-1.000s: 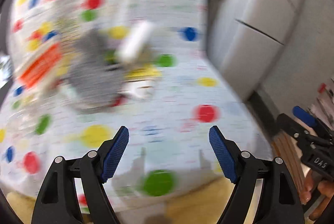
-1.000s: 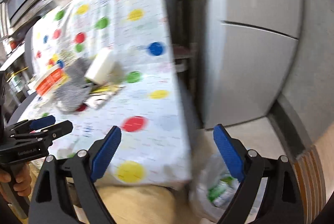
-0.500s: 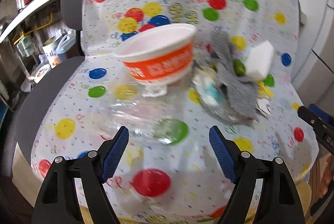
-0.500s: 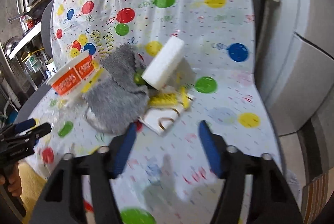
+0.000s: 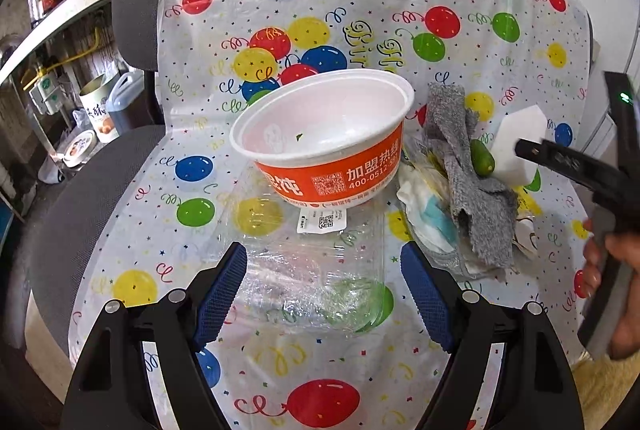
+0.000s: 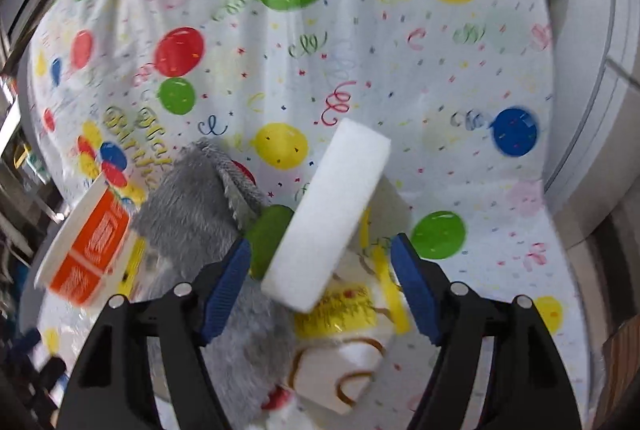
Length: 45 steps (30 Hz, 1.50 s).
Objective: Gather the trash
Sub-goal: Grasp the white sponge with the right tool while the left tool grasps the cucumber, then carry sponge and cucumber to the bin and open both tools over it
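A heap of trash lies on a balloon-print plastic cover [image 5: 360,9]. An orange and white paper bowl [image 5: 332,149] [image 6: 88,242] leans on a crushed clear bottle [image 5: 316,254]. Beside them are a grey cloth [image 5: 472,189] [image 6: 188,213], a white sponge [image 5: 516,137] [image 6: 332,213], a small green fruit [image 5: 482,157] [image 6: 270,238], crumpled paper [image 5: 428,213] and yellow wrappers [image 6: 340,310]. My left gripper [image 5: 324,294] hangs open above the bottle, which lies between its fingers unpressed. My right gripper [image 6: 324,286] is opening, the sponge's near end between its pads but not squeezed.
The cover drapes over a black chair [image 5: 132,1]. A shelf with a tin [image 5: 96,109] and jugs stands to the left. A grey cabinet [image 6: 600,109] stands close on the right. A hand [image 5: 608,270] holding the right gripper shows at the left wrist view's right edge.
Both grippers swung from the cover's edge to the heap and came closer. The left now frames the bottle, the right the sponge. The right jaws narrowed, then widened again.
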Available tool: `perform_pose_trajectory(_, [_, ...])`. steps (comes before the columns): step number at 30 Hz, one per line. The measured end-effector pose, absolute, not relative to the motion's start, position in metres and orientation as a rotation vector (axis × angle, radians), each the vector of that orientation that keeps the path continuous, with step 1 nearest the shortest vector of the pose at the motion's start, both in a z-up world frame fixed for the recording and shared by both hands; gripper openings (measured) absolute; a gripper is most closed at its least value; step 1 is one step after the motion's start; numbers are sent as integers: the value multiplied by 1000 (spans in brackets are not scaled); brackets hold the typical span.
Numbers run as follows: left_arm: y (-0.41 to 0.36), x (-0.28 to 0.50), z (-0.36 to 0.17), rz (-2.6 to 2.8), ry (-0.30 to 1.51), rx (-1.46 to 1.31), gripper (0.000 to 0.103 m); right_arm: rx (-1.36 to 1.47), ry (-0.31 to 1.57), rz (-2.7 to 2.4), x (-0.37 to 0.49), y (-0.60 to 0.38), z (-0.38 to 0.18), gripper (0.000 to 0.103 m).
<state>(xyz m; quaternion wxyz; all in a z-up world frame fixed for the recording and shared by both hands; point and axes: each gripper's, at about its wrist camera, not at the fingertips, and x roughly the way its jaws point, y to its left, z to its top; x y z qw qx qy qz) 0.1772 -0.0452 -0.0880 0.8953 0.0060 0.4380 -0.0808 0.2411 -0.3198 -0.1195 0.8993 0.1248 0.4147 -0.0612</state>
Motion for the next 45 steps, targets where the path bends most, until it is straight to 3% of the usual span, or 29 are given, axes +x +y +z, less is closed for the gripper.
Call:
perform_pose_trajectory(1, [-47,176,-87,-179,905,12,79,296,878,-115,245,-323,-122,64])
perform_pose_trajectory(3, [-53,173,-83,-204,896,24,79,348,890,-98,245,-327,-122,37])
perform_pose_trajectory(6, [-66,166,-79,-243,882,51,79,277,846,-144,227,-330,-107,31])
perform_pose_trajectory(14, [-136,164,-81,-413,859,125,75,128,786,-170,164,-359,-71,30])
perform_pose_trajectory(25, [-244,231,-107,-479,901,235,40,215,772,-135,148,-403,-90,31])
perform_pose_trajectory(35, [-282,275,-154,-328,989,366,41,253,793,-108,159,-418,-108,31])
perform_pose_trajectory(37, [-284,280,-159,-322,994,368,35,252,794,-108,159,-418,-109,31])
perform_pose_trajectory(45, [-229,250,-111,-471,889,86,32,242,786,-106,144,-411,-100,31])
